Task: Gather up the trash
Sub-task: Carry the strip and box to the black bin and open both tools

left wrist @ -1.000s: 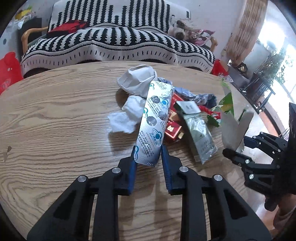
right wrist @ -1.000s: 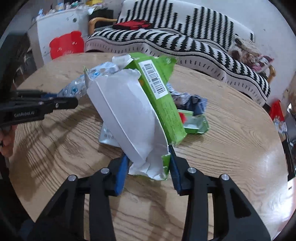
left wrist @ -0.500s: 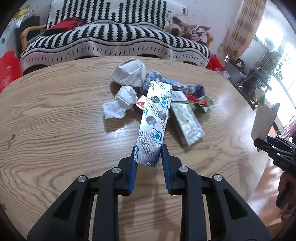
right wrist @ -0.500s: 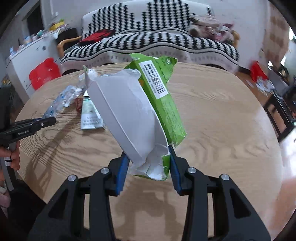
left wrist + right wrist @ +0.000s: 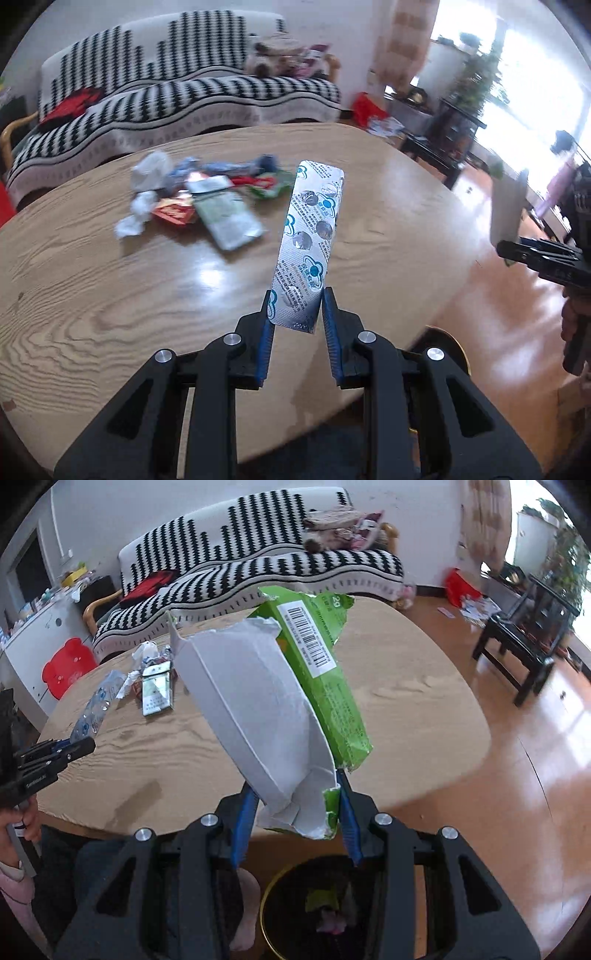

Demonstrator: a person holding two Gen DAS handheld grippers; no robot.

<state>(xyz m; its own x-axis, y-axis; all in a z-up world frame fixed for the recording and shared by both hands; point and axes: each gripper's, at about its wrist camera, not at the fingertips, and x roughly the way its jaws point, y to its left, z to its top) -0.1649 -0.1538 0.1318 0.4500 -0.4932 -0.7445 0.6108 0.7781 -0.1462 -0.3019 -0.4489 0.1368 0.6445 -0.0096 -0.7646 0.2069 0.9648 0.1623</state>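
My left gripper (image 5: 295, 310) is shut on the lower end of a silver pill blister strip (image 5: 310, 236), held upright above the wooden table (image 5: 110, 295) near its right edge. My right gripper (image 5: 293, 797) is shut on a torn green snack wrapper (image 5: 321, 672) with its white inside showing, held past the table's near edge above a dark round trash bin (image 5: 325, 904) on the floor. A pile of trash (image 5: 199, 195) lies on the table: crumpled tissues, a red wrapper, a silver-green packet. The left gripper (image 5: 55, 753) with the strip shows at the left of the right wrist view.
A black-and-white striped sofa (image 5: 166, 92) stands behind the table. A dark side table (image 5: 524, 642) stands on the wooden floor at the right. A red plastic stool (image 5: 66, 664) is by a white cabinet. A person's hand (image 5: 22, 819) grips the left tool; a bare foot (image 5: 243, 912) rests beside the bin.
Both grippers have drawn back from the trash pile toward the table's edge with their loads, rolling as they went. The bin has come into the right wrist view.
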